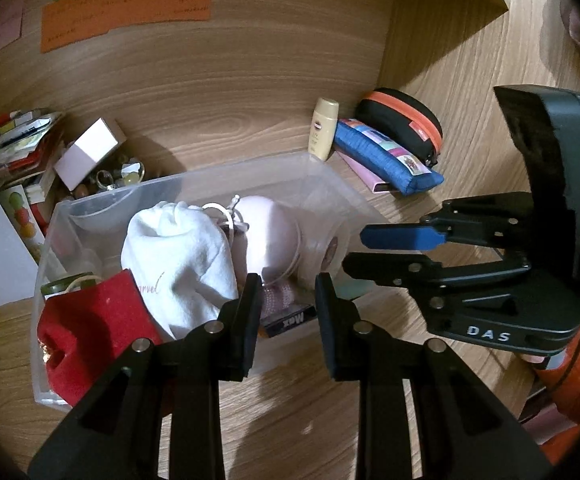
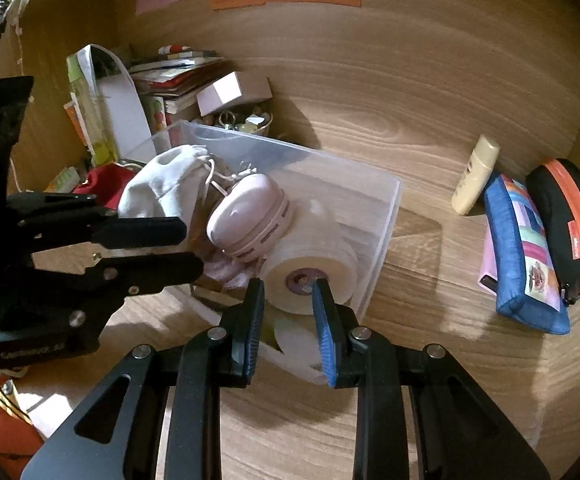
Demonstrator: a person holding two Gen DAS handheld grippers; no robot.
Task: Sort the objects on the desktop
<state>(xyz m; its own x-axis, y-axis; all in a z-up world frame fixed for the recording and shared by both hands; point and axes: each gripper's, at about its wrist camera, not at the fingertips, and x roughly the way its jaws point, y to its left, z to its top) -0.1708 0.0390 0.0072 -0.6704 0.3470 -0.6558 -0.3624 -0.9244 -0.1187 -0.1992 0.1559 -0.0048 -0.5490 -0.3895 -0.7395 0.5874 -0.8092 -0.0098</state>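
Wood-grain table (image 1: 290, 420) fills the left wrist view, and on it we see a clear plastic bin (image 1: 326, 184) just ahead of our left gripper (image 1: 287, 308). Its fingers (image 1: 249, 308) stand a little apart with nothing between them, hovering over the bin's near edge. Inside the bin lie a white drawstring pouch (image 1: 177, 252), a red pouch (image 1: 89, 328), a pink round case (image 1: 267, 236) and a roll of white tape (image 1: 326, 248). To the right we see our right gripper (image 1: 370, 250), its blue-padded and black fingers nearly together and empty, reaching toward the bin's right end. Against the back wall stand a small cream bottle (image 1: 324, 128), a blue pencil case (image 1: 386, 156) and a black case with an orange zip (image 1: 406, 120), all well apart from the bin.

From the right wrist view, our right gripper (image 2: 287, 312) has its fingers (image 2: 324, 320) slightly apart, holding nothing, just in front of the tape roll (image 2: 310, 276) at the bin's (image 2: 386, 216) near corner. The pink case (image 2: 245, 216) leans on the tape, with the white pouch (image 2: 165, 188) behind it. Our left gripper (image 2: 189, 248) comes in from the left, fingers close together and empty. The cream bottle (image 2: 474, 176), blue pencil case (image 2: 526, 248) and black case (image 2: 570, 216) lie off to the right on the table (image 2: 430, 400).
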